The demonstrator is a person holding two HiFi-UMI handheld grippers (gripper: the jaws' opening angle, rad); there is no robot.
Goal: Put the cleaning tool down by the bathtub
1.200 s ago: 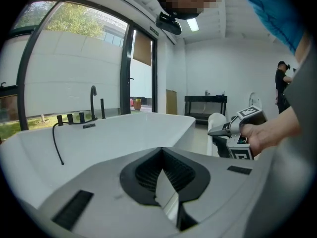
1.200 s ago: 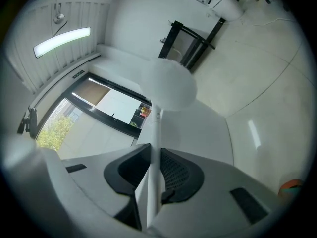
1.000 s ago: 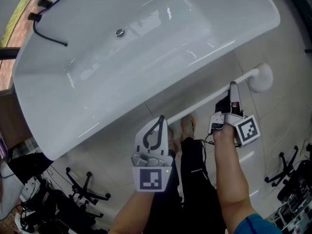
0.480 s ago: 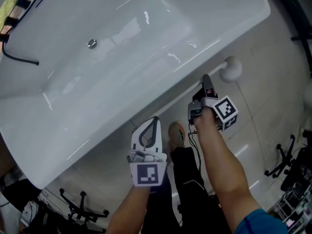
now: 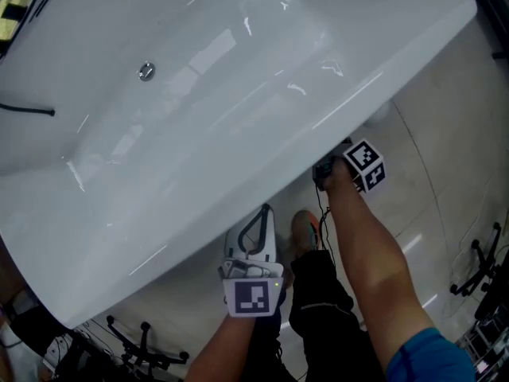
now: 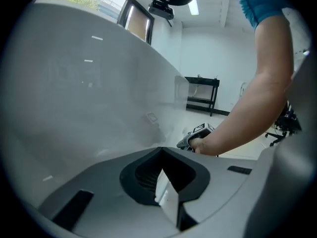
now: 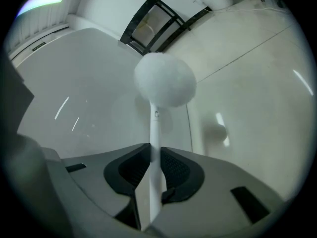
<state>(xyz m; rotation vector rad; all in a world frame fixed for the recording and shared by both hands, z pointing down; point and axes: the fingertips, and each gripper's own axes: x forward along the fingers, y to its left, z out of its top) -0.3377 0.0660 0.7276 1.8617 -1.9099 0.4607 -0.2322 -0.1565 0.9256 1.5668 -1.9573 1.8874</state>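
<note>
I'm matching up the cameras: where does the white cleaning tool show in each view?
Right gripper view: cleaning tool centred, handle clamped in the jaws.
Head view: not discernible, behind the bathtub rim.
Left gripper view: not in it.
Shared landmark: the bathtub's white wall.

In the head view the bathtub (image 5: 370, 98) rim hides most of the cleaning tool (image 7: 163, 81) (the right gripper (image 7: 154, 172) jaws too).

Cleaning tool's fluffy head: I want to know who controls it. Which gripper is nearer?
Right. The right gripper grips the tool's handle, fluffy head just beyond its jaws; the left gripper sits empty, apart, beside the bathtub.
</note>
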